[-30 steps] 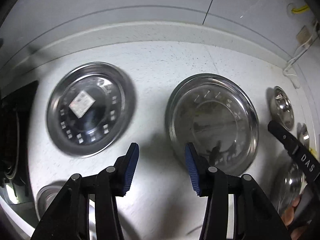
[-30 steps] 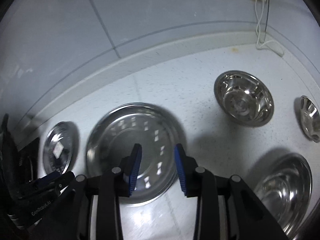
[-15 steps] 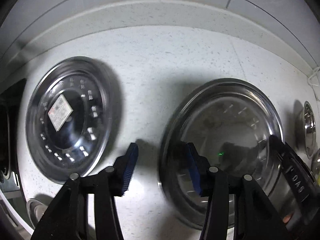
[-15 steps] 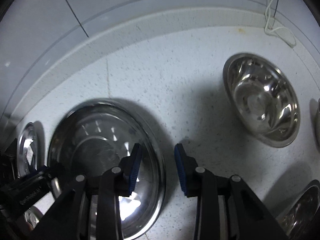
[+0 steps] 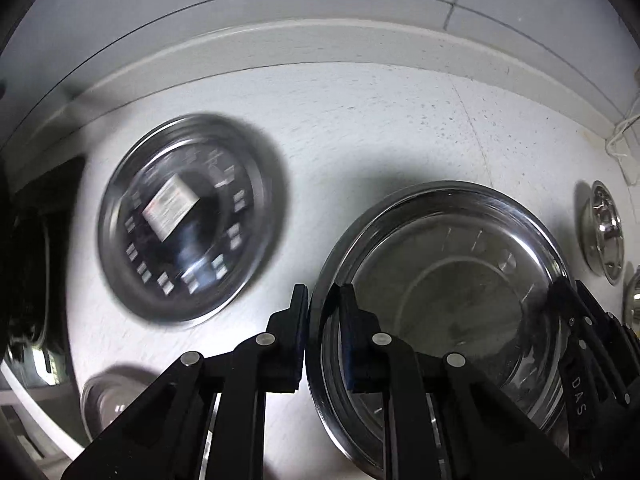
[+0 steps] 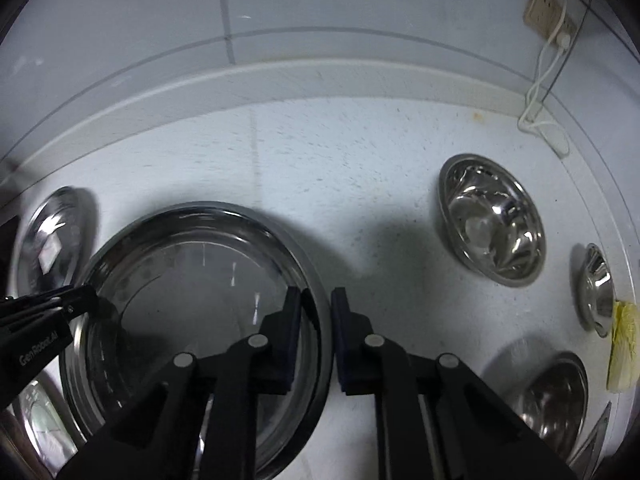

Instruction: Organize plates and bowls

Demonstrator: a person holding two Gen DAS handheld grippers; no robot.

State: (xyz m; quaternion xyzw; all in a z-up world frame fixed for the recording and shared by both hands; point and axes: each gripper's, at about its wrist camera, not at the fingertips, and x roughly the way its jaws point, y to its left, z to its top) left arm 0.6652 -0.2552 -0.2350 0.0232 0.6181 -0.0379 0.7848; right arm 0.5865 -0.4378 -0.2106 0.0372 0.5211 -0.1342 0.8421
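Here both grippers pinch the rim of the same large steel plate point(image 5: 452, 304) from opposite sides. The left gripper point(image 5: 323, 312) has one finger outside and one inside the plate's left edge, clenched on the rim; the right gripper point(image 6: 316, 312) does the same on its right edge. The plate sits near the front edge of the speckled white bench point(image 6: 320, 160), though whether it rests on the surface or is lifted just clear cannot be told.

Counted across both views, there are two clear plates: the gripped one and a second plate point(image 5: 188, 220), blurred, bearing a white label and lying to its left toward the bench's left end.

The right wrist view shows three steel bowls toward the right end: a mid-sized bowl point(image 6: 492, 220) nearer the back edge, a small bowl point(image 6: 598, 288) by the right edge, and a larger bowl point(image 6: 554, 396) at the front right corner. It alone shows a yellow cloth point(image 6: 622, 348) beside the small bowl and a wall socket point(image 6: 546, 12) with white cable.

The left wrist view alone shows another steel dish point(image 5: 108, 400) at the front left, too blurred to class.
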